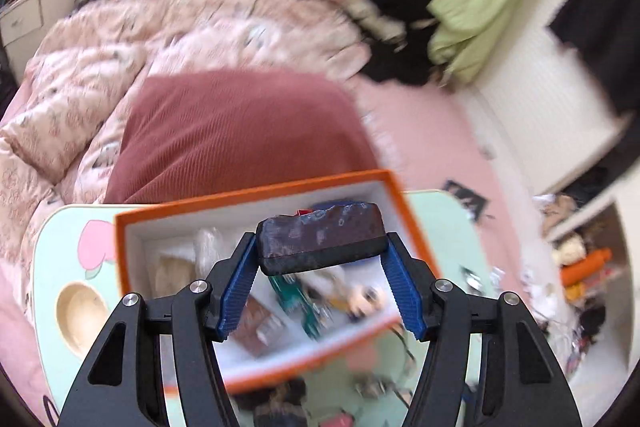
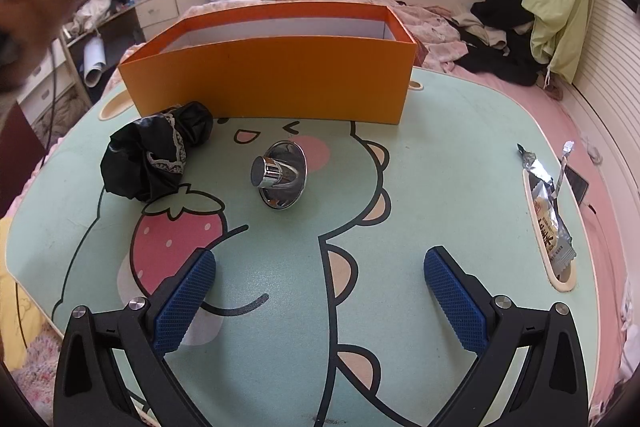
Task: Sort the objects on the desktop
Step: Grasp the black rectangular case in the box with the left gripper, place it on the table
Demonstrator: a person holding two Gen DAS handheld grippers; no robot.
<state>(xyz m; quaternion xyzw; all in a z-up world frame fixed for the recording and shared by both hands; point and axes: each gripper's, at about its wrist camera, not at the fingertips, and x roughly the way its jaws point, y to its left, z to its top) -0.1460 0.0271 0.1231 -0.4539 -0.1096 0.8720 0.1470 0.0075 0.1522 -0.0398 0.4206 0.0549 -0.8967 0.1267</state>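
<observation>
Item in transit: dark rectangular block (image 1: 322,237), worn and scuffed on its upper face, possibly a case or a sharpening stone; motion blur is making the type hard to tell.
Left gripper (image 1: 322,259): blue pads are clamping the block by its two short ends, the jaws standing about half apart and pressing on it, carrying it crosswise.
Position of item: block is hanging above the orange box (image 1: 396,187), over the box's interior, off the table.
Box contents: mixed small objects are lying inside, among them a green board-like piece (image 1: 298,297) and a small round-headed figure (image 1: 366,297); details are smeared.
Right gripper (image 2: 320,291): jaws are standing wide apart with nothing between them, hovering low over the table (image 2: 440,187).
Items awaiting sorting: chrome knob on a round plate (image 2: 280,173) is sitting at 12 o'clock from the right gripper; black crumpled fabric with lace trim (image 2: 156,151) at 10 o'clock; snack wrapper (image 2: 550,223) in the table's side slot at 2 o'clock.
Step in hand: judged to be delivery of the block into the box.
Next move calls for: lowering the block toward a free patch inside the walls, then spreading the jaws to drop it; afterwards the knob looks the nearest pick for the idle gripper.
</observation>
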